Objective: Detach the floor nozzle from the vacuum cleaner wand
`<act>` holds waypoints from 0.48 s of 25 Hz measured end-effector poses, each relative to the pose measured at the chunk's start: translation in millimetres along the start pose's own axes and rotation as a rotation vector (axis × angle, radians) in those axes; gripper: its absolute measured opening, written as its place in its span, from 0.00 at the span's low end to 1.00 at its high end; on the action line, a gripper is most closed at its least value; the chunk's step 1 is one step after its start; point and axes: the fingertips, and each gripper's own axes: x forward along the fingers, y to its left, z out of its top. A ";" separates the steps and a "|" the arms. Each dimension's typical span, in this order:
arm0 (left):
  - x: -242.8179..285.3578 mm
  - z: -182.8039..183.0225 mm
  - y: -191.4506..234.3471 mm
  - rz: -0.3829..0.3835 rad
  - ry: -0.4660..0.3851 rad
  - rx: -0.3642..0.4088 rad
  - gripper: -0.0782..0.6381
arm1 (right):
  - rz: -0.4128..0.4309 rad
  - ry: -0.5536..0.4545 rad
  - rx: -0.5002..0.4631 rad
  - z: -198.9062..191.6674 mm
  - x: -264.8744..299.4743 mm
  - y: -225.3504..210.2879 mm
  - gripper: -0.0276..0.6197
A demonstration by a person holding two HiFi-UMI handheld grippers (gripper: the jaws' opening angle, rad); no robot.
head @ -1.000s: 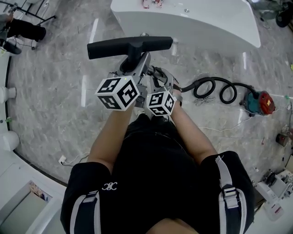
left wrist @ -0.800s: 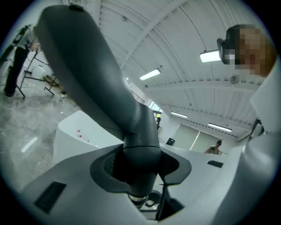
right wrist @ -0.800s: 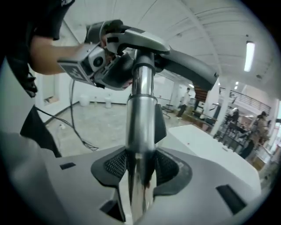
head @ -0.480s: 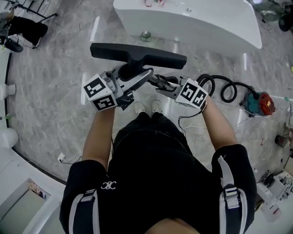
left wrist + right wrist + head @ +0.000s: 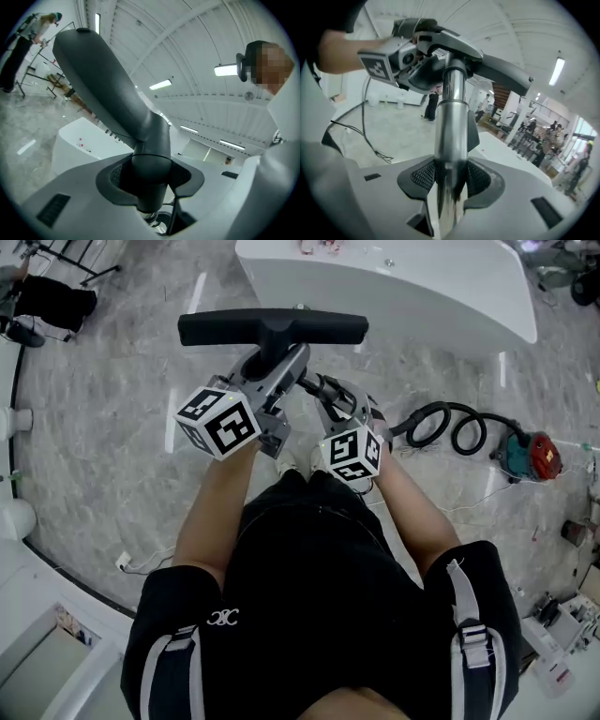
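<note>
Bare floor [image 5: 103,418] is left free at the left; passage ahead is blocked by a white table [image 5: 441,292], rightward by a coiled hose [image 5: 429,407].

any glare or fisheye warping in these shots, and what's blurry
Head view: sharp, with white light streaks glaring off the glossy floor. Left gripper view: strong fisheye, dark corners, the nozzle looming large and slightly soft. Right gripper view: same warping, and the wand carries bright reflections.

Black shirt [image 5: 309,606], grey shoulder straps [image 5: 469,615]; grey left claw [image 5: 269,367] and right claw [image 5: 321,392], each bearing a black-and-white cube [image 5: 220,423].
</note>
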 end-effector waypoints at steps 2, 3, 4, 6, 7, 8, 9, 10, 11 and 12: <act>-2.4 0.4 10.5 0.123 -0.017 -0.022 0.34 | -0.101 0.053 -0.004 -2.3 6.0 -1.0 0.32; -3.3 -0.7 14.2 0.176 -0.022 -0.031 0.34 | -0.125 0.069 0.001 -3.8 8.2 -0.5 0.32; -3.1 -2.5 15.5 0.208 -0.021 -0.035 0.34 | -0.128 0.073 0.010 -5.7 9.1 0.0 0.32; -0.3 -6.0 12.9 0.196 -0.007 -0.027 0.34 | -0.064 0.049 0.024 -8.7 8.6 2.3 0.31; 0.2 -7.3 12.0 0.167 0.003 -0.023 0.34 | -0.005 0.029 0.024 -9.5 8.5 4.7 0.31; -0.5 -8.1 12.4 0.139 0.012 -0.024 0.34 | 0.065 0.009 0.018 -9.9 8.7 7.7 0.31; -2.1 -8.4 13.2 0.116 0.016 -0.030 0.34 | 0.139 -0.011 0.008 -9.8 8.4 10.5 0.31; -4.0 -8.2 12.9 0.092 0.015 -0.036 0.34 | 0.217 -0.029 -0.002 -9.5 6.7 12.7 0.31; -5.7 -7.9 10.2 0.063 0.009 -0.035 0.34 | 0.296 -0.045 -0.010 -9.1 3.2 14.6 0.31; -7.0 -7.3 5.5 0.027 0.003 -0.025 0.34 | 0.375 -0.055 -0.013 -8.6 -1.7 16.4 0.31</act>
